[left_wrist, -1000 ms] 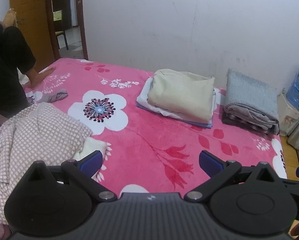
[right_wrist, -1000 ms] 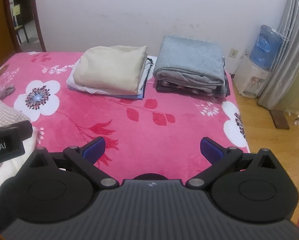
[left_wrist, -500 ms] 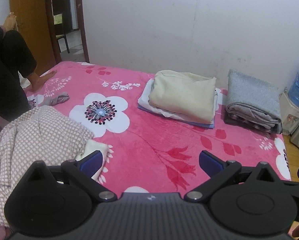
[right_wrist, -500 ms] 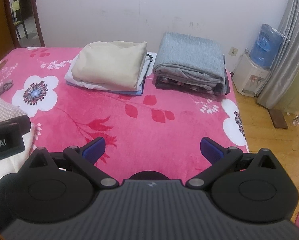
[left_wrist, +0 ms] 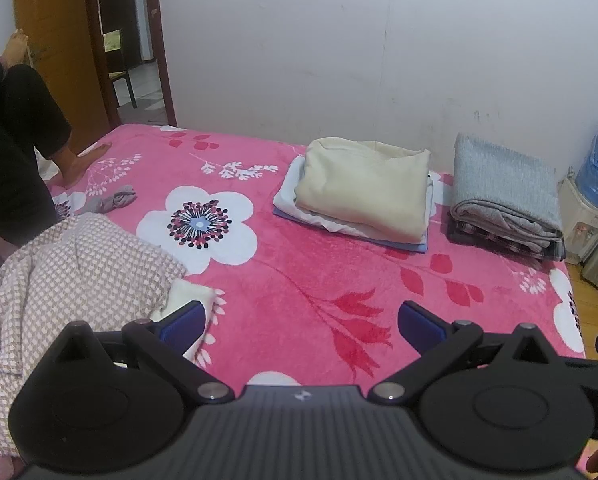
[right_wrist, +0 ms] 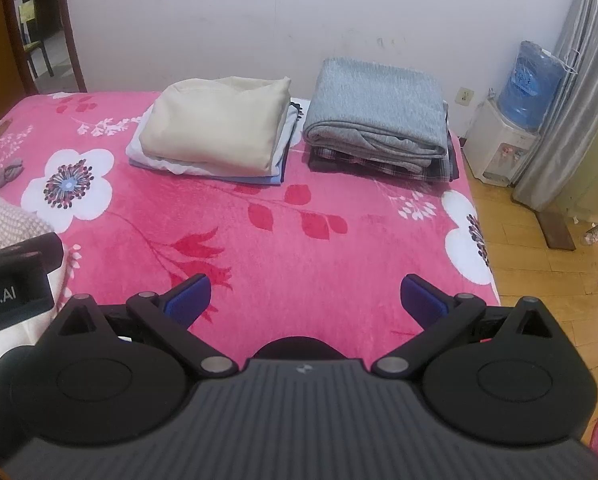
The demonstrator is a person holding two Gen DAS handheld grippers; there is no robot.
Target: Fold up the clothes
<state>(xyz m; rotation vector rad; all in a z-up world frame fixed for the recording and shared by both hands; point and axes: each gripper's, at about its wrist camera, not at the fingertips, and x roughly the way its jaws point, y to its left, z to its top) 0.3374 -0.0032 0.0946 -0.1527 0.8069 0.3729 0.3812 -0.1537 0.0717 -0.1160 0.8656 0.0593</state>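
Observation:
A crumpled pink-and-white checked garment lies on the pink flowered bed at the near left, over a cream cloth. Its edge shows in the right wrist view. A folded cream stack and a folded grey stack sit at the far side by the wall. My left gripper is open and empty above the bed, just right of the checked garment. My right gripper is open and empty above the bed's near middle.
A person in black sits on the bed's far left. A small grey cloth lies near them. A water dispenser, curtain and wooden floor are to the right. A doorway is at the back left.
Both grippers have drawn back and risen a little, so the folded stacks sit lower and farther in view. Both stay open and empty. The clothes have not moved.

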